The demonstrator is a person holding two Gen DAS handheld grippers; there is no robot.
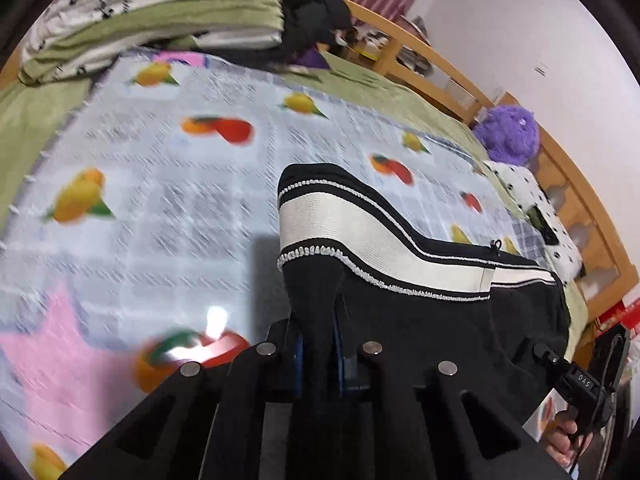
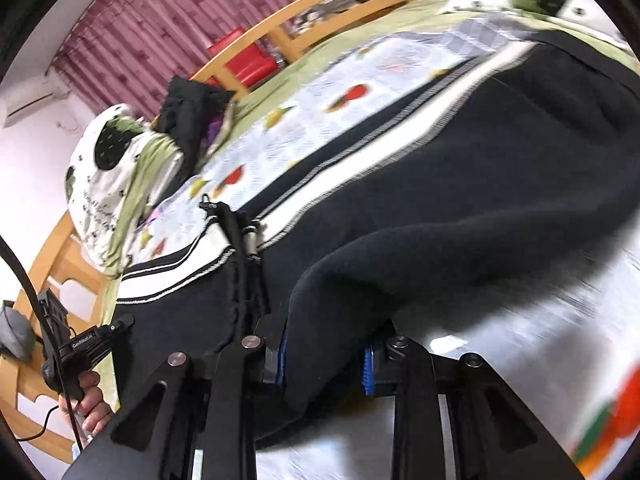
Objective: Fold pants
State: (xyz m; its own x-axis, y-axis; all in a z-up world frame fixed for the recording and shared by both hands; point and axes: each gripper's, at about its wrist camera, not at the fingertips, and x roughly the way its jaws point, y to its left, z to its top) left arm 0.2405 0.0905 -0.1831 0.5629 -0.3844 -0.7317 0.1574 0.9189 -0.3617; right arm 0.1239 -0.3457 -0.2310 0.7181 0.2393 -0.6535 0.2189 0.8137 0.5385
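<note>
The pants (image 1: pixel 432 304) are black with a wide white stripe down the side. They lie on a bed cover (image 1: pixel 168 184) that is pale blue with fruit pictures on it. In the left wrist view the pants fill the part from the middle out toward 3 o'clock, and one folded end stands up near the middle.

The left gripper (image 1: pixel 318 354) sits at 6 o'clock in its own view. Its jaws are pinched tight together on a fold of the black pants cloth, and the blue pads press on it from both sides.

The right gripper (image 2: pixel 324 364) sits at 6 o'clock in the right wrist view. Its jaws are a bit apart, with a thick fold of the black pants between them. The blue pads (image 2: pixel 367 372) squeeze the cloth, so it has hold of the pants too. In this view the pants run from the middle up toward 2 o'clock.

A purple fluffy toy (image 1: pixel 508 132) sits at 2 o'clock in the left wrist view, by the wooden bed frame (image 1: pixel 432 60). A pile of green and white bedding (image 1: pixel 132 16) lies at 11 o'clock. A dotted white pillow (image 1: pixel 532 204) lies at 3 o'clock. A red curtain (image 2: pixel 160 36) hangs at 11 o'clock in the right wrist view.
</note>
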